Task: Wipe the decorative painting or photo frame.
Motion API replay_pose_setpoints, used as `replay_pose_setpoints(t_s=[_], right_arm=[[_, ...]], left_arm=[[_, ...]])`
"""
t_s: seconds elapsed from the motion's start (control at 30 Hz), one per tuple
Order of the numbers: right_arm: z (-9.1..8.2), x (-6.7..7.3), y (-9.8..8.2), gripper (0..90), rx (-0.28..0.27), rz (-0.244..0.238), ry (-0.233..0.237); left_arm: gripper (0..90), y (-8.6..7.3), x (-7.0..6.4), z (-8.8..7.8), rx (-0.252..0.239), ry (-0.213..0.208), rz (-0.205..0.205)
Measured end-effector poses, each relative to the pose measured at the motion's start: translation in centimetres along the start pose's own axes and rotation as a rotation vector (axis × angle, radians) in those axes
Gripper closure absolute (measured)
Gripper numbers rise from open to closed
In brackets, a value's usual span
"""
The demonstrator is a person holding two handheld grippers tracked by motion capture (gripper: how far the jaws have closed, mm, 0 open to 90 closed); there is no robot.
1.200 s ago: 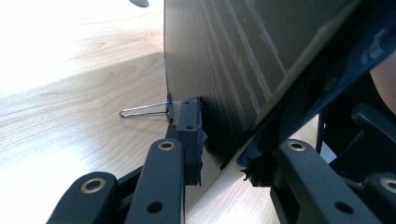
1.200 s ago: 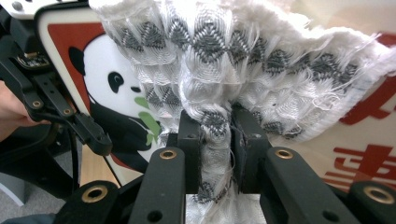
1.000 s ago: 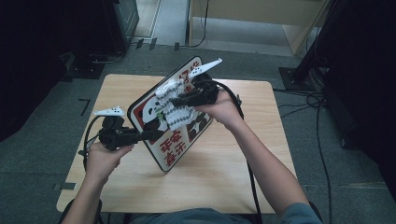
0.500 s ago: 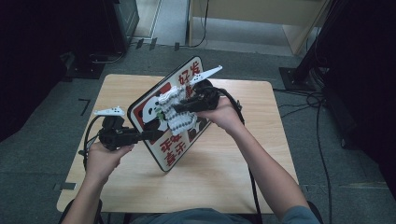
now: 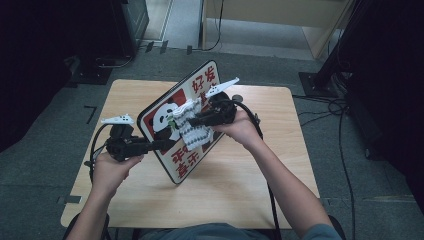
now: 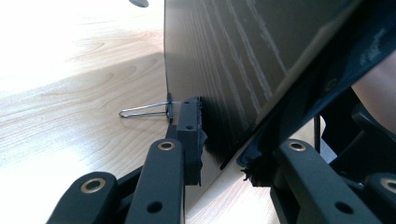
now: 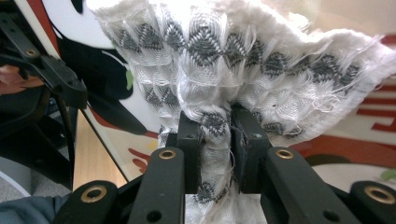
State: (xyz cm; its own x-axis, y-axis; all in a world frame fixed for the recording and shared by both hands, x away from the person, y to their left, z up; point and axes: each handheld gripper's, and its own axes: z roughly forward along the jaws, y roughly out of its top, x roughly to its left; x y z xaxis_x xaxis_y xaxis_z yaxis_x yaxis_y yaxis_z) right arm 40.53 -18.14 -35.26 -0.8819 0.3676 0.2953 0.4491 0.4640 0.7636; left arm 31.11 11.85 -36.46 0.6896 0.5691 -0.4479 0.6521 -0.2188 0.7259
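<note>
Left tool [image 5: 159, 145] clamped on edge of panda sign board [image 5: 172, 165], held tilted above the surface [image 5: 240, 190]. Right tool [image 7: 215, 122] pinching white patterned cloth [image 7: 243, 60] against board's printed face.

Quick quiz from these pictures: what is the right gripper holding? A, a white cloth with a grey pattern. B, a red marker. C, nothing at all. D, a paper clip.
A: in the right gripper view the right gripper has its jaws pinched on a bunched white cloth with grey diamonds, held against the panda board.
</note>
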Motion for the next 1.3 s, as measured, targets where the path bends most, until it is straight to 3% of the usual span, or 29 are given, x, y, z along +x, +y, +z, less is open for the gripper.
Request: replay_pose_setpoints(t_s=[1.3], right_arm=[[2.1, -0.9, -5.3, 76.3, 0.023, 0.03, 0.004]], left_arm=[[71.9, 0.0, -0.2, 0.2, -0.002, 0.001, 0.001]])
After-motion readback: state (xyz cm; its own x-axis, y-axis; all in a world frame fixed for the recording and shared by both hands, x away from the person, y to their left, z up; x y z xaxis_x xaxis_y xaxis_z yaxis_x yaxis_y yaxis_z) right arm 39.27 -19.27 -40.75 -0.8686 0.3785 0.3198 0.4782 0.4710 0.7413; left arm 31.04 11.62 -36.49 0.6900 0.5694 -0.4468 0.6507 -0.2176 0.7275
